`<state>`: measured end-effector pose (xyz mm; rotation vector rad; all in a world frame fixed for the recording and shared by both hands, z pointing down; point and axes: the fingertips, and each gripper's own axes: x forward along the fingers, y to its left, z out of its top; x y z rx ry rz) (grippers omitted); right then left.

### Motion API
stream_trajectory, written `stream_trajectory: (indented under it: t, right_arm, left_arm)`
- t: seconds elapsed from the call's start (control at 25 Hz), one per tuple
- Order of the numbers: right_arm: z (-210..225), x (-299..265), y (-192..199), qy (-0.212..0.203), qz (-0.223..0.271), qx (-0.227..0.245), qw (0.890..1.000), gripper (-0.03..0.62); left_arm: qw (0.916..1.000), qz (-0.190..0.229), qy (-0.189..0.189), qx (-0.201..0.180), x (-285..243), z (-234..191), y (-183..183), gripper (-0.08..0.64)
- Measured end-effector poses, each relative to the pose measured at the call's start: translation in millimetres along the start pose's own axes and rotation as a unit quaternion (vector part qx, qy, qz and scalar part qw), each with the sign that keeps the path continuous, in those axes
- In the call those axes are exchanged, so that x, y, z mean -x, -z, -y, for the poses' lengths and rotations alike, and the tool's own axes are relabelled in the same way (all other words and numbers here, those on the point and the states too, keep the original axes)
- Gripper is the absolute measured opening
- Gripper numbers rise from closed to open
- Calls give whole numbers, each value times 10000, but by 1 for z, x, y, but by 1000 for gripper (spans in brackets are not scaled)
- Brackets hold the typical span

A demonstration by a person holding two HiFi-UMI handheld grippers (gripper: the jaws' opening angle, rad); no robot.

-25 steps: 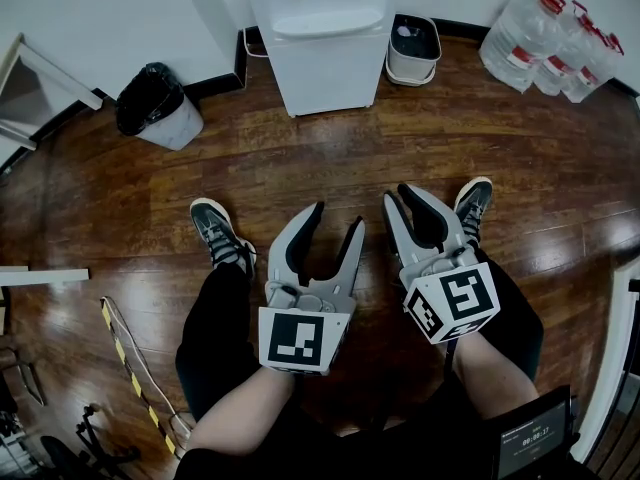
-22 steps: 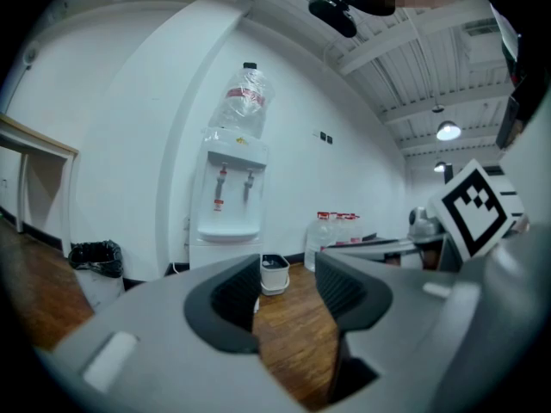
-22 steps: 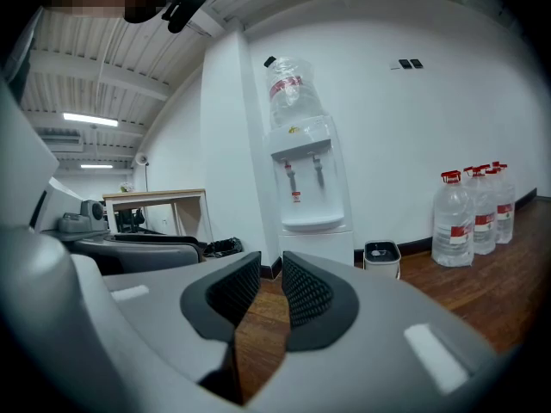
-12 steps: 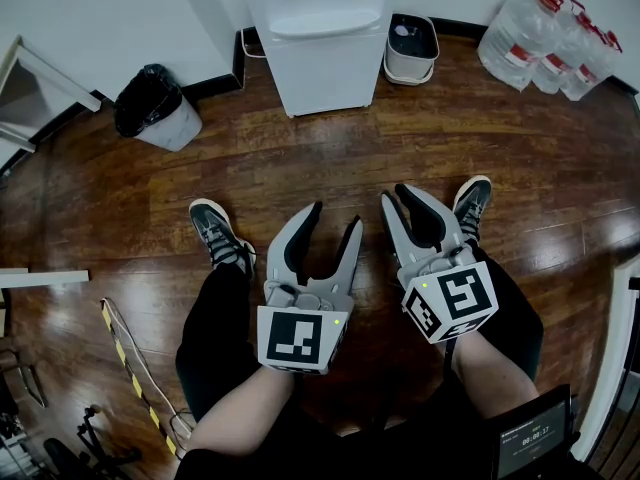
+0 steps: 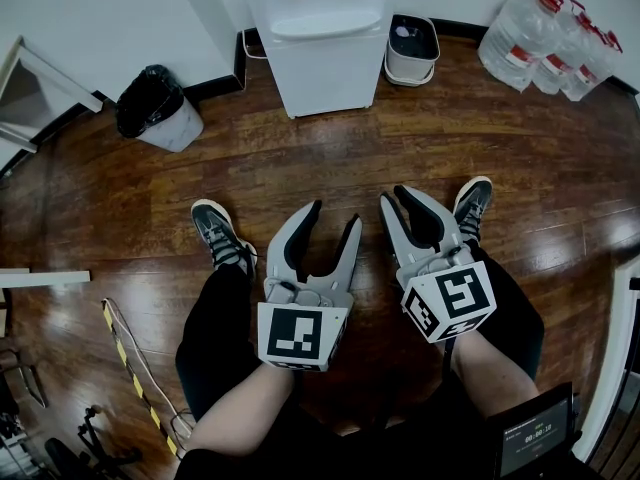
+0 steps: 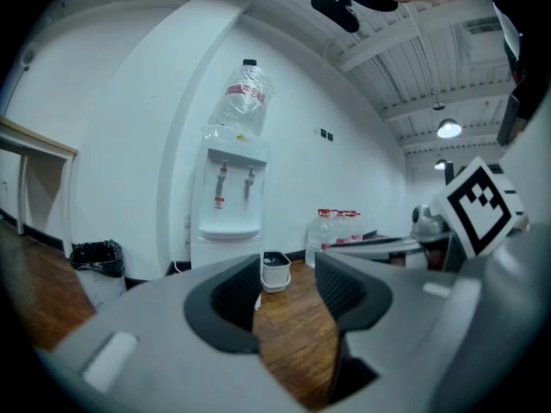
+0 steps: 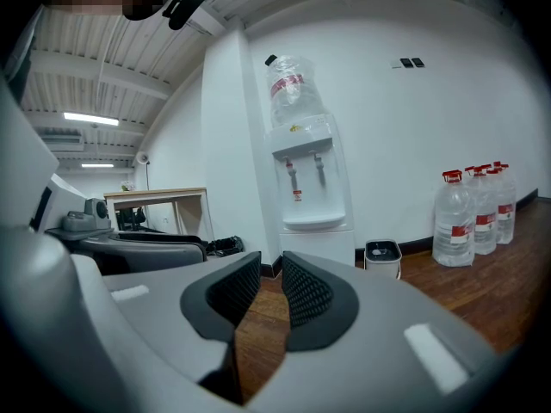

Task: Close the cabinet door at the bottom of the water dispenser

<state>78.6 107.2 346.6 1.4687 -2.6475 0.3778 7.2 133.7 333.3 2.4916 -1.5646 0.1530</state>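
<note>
The white water dispenser [image 5: 320,38] stands against the far wall, well ahead of both grippers. Its lower cabinet front [image 5: 325,76] looks flat and flush from above; I see no door standing out. The dispenser [image 6: 228,205] in the left gripper view and the dispenser [image 7: 310,188] in the right gripper view carry an inverted bottle. My left gripper [image 5: 336,214] is held level over the floor, jaws wide open and empty. My right gripper [image 5: 396,194] is beside it, with only a narrow gap between its jaws and nothing between them.
A bin with a black bag [image 5: 158,106] stands left of the dispenser, a small white bucket [image 5: 413,48] right of it. Several large water bottles [image 5: 550,53] stand at the far right. The person's shoes [image 5: 222,233] are on the wooden floor below the grippers.
</note>
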Motion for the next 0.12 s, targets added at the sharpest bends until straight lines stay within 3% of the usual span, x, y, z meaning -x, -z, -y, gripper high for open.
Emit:
stream_trajectory:
  t: [0.12]
  right_arm:
    - [0,1,4,-8,-63,40,10000,81]
  left_arm:
    - [10000,-29,-71,-61,-1,-5,3,215]
